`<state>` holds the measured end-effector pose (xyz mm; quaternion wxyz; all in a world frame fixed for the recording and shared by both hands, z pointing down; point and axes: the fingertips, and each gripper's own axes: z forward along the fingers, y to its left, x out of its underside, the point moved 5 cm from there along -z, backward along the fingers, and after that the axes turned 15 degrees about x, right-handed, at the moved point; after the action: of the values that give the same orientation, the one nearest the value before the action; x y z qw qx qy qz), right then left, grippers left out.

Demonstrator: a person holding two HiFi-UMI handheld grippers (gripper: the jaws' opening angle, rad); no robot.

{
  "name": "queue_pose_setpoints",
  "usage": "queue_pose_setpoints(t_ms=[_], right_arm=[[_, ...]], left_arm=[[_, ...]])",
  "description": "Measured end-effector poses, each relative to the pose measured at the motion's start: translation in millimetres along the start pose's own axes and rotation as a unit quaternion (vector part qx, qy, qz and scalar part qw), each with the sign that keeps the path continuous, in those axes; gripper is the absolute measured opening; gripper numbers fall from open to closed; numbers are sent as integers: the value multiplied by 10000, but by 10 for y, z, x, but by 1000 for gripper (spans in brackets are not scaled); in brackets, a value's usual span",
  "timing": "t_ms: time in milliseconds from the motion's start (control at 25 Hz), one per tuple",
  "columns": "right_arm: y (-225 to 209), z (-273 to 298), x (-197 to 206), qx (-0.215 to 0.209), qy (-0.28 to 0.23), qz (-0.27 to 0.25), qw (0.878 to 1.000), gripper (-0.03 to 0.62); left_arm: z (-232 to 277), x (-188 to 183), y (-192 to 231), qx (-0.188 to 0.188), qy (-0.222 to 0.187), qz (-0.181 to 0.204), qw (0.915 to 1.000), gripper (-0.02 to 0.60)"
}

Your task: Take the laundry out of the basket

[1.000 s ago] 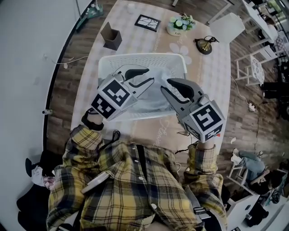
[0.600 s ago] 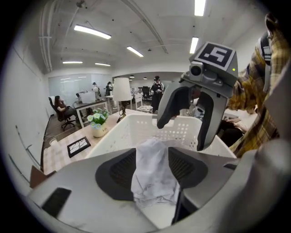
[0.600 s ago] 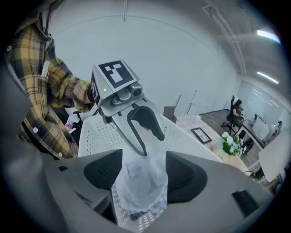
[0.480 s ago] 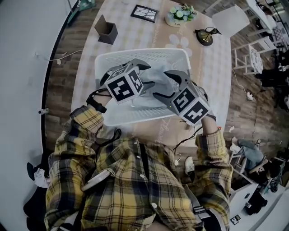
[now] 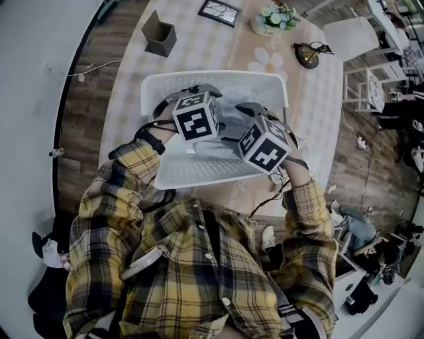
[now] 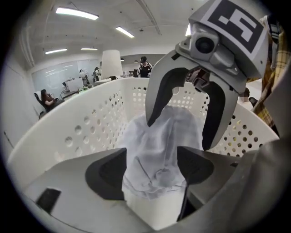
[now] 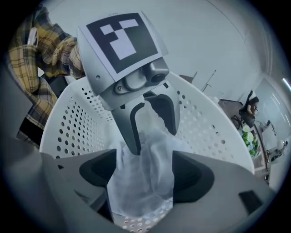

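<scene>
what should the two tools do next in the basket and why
Probably close both on the white cloth. The left tool and right tool, whose jaws have just been opening, sit down inside the basket with jaws wide and the cloth bunched between each pair, seemingly not yet pinched.

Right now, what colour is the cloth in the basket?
White, much like the perforated basket around the cloth. It shows best in the left gripper view.

A desk (image 5: pixel 212 49) under a pale checked cloth stands on a wood plank floor (image 5: pixel 83 119), close to a plain white wall (image 5: pixel 30 99). A white chair (image 5: pixel 350 36) sits at its far corner. Long ceiling lights (image 6: pixel 76 13) glow overhead.
</scene>
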<state>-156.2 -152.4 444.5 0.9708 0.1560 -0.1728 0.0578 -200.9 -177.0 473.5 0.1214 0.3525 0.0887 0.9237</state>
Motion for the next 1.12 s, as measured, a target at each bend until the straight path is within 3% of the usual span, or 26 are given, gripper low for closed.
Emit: queue_pose_setpoints(t_ms=[480, 720, 840, 1120], right_arm=[[153, 554, 368, -68, 984, -972, 9904, 422], [187, 734, 538, 93, 1164, -1177, 9862, 394], [185, 791, 552, 287, 1147, -1434, 9826, 338], [203, 807, 543, 333, 1044, -1643, 9803, 127]], left_arm=[[488, 270, 171, 326, 672, -199, 9970, 397], [633, 325, 174, 529, 646, -334, 9959, 362], [656, 351, 151, 595, 682, -291, 9955, 308], [683, 353, 95, 663, 901, 89, 9937, 132]])
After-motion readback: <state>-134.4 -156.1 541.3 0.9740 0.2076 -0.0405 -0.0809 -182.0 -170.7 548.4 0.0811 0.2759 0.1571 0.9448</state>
